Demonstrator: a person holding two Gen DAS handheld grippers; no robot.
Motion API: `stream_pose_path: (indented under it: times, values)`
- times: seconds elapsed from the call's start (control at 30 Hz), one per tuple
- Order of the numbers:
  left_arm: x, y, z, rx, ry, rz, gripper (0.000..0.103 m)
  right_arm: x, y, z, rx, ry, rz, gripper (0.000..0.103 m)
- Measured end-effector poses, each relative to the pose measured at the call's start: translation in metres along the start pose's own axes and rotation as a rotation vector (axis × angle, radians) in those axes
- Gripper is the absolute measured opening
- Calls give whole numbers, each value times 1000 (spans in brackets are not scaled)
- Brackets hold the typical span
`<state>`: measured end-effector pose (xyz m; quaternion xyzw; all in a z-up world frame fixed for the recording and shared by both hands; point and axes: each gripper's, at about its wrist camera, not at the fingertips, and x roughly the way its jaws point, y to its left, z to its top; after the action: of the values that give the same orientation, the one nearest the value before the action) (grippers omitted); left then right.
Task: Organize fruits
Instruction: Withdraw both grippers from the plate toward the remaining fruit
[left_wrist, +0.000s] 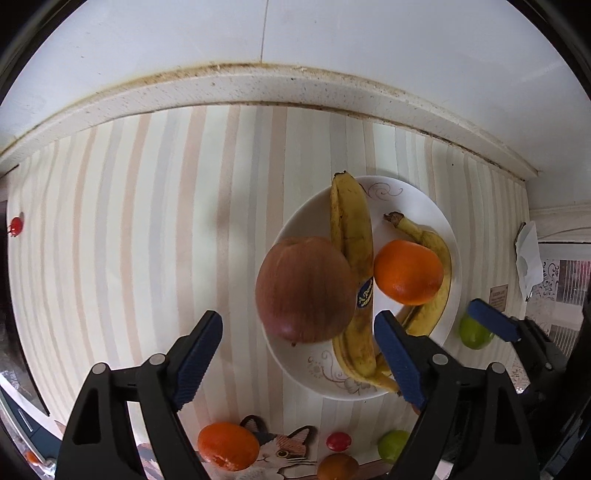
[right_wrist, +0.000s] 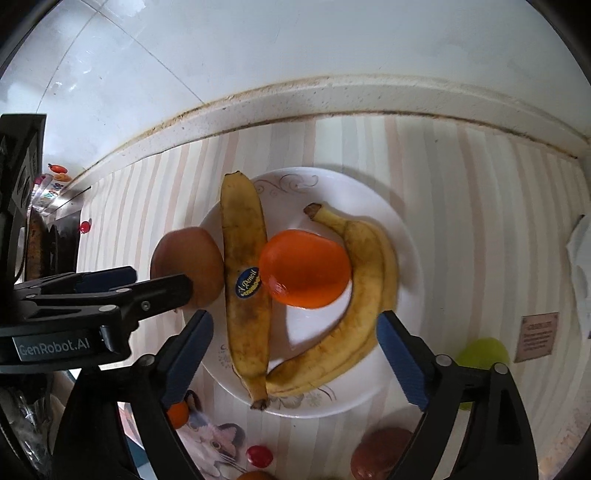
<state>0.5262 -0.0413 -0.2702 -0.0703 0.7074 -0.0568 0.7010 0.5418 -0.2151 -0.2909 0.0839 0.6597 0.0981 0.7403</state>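
A white plate (left_wrist: 314, 206) (right_wrist: 369, 192) on the striped cloth holds two bananas (left_wrist: 351, 236) (right_wrist: 243, 266), an orange (left_wrist: 408, 271) (right_wrist: 304, 273) and a red apple (left_wrist: 304, 290) (right_wrist: 184, 251) at its left rim. My left gripper (left_wrist: 299, 358) is open, its fingers on either side of the apple's near side, above the plate; it also shows in the right wrist view (right_wrist: 159, 280). My right gripper (right_wrist: 295, 362) is open and empty over the plate's near part; one blue pad (left_wrist: 491, 319) shows in the left wrist view.
Loose fruit lies near the front edge: an orange (left_wrist: 227, 445), limes (left_wrist: 474, 330) (left_wrist: 393, 445) (right_wrist: 482, 356), a small red fruit (left_wrist: 338, 441) (right_wrist: 258, 456), a brown fruit (right_wrist: 384, 452). A cat picture (left_wrist: 280, 446) lies on the cloth. A wall ledge (left_wrist: 258, 85) runs behind.
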Motion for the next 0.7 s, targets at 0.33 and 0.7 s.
stream_pose_path:
  times: [0.33,0.7]
  values:
    - [-38,-3,-49,28,-134,124,84,-41,-13,-41,20,-59,-104,94]
    - [-96,-8,-115,49,-283,151,84,-113,0,-100,-5,-173,-97,94]
